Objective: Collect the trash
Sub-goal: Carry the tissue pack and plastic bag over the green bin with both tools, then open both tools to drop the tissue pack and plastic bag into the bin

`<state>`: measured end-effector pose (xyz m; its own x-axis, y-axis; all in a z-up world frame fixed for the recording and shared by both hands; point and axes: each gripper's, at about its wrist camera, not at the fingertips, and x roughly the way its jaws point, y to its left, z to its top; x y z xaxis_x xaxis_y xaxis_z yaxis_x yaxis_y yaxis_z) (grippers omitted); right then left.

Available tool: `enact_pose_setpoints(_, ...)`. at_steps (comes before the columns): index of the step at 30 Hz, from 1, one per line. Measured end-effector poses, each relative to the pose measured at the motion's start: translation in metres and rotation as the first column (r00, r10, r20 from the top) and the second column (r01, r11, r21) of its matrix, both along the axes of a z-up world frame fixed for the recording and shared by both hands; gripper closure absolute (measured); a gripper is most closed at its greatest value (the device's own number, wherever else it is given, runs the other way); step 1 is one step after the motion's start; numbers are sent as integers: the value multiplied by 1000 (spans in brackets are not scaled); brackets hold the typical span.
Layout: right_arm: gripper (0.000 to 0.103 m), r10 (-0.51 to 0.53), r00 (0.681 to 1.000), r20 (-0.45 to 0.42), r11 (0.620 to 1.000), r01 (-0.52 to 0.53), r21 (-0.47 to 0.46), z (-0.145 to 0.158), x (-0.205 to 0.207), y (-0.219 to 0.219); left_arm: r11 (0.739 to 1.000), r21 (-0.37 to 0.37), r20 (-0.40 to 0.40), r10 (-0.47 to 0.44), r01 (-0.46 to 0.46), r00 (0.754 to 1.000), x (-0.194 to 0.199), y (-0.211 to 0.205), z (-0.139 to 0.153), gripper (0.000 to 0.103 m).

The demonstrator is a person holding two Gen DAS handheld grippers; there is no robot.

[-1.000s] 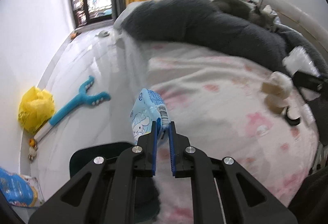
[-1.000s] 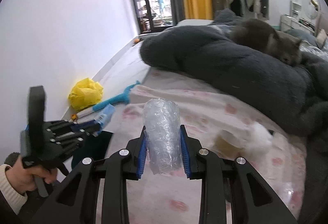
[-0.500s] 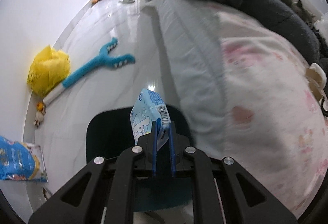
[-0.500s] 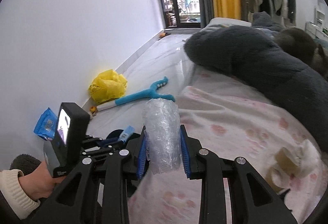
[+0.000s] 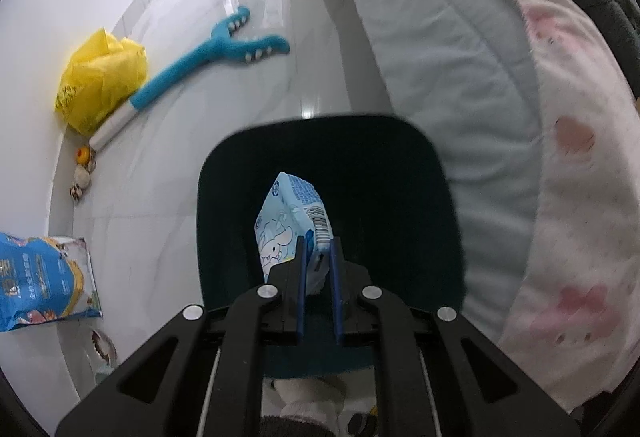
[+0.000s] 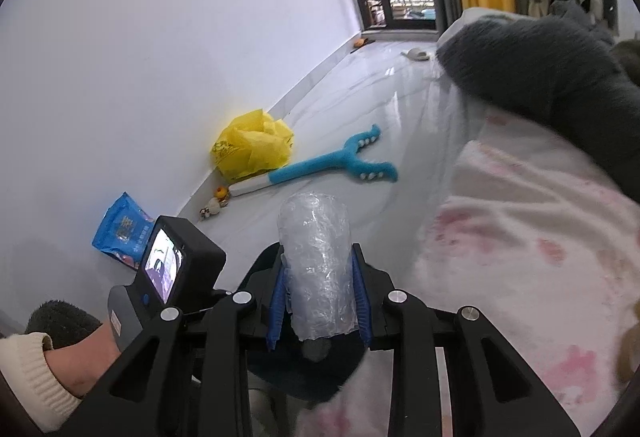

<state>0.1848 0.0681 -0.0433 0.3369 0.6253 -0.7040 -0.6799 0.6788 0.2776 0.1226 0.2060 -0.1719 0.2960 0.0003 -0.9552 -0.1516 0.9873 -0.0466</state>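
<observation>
Taking the dark teal bin (image 5: 400, 173) on the floor as the landmark: far to its left, against the wall, lies a blue printed bag (image 5: 40, 281), and farther back on that side a crumpled yellow plastic bag (image 5: 102, 77) with a blue forked toy (image 5: 216, 49) just beside it. Directly above the bin's open mouth, the left gripper (image 5: 318, 257) has its fingers clamped on the lower edge of a light-blue snack wrapper (image 5: 290, 221) — the wrapper stands up from the grip, over the dark interior. To the bin's right the pale mattress side and pink-flowered bed sheet (image 5: 576, 197) rise close against its rim. In the right wrist view, the right gripper (image 6: 318, 277) has its fingers pressed on a roll of crinkled clear plastic (image 6: 316, 261), held upright in front of the bin (image 6: 260, 265); whether the roll sits over the opening or just short of it is hard to judge here. The bed sheet (image 6: 520, 237) fills the space to the right.
</observation>
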Motion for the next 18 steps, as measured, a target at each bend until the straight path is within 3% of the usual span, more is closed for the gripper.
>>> enact_pose_setpoints(8,73,24,999,-43,999,-25,-30,-20,2,30,999,-26,2,-26,26,1000,-16,20,1,84)
enact_pose_setpoints(13,73,37,997,-68,997,-42,-69,-39,0,48,999,-35,27,-33,34,999,-21,28,9,57)
enact_pose_setpoints(18,73,40,995,-94,993,-50,-106,-56,1,60,999,-48,79,-14,18,997,-28,40,25,48)
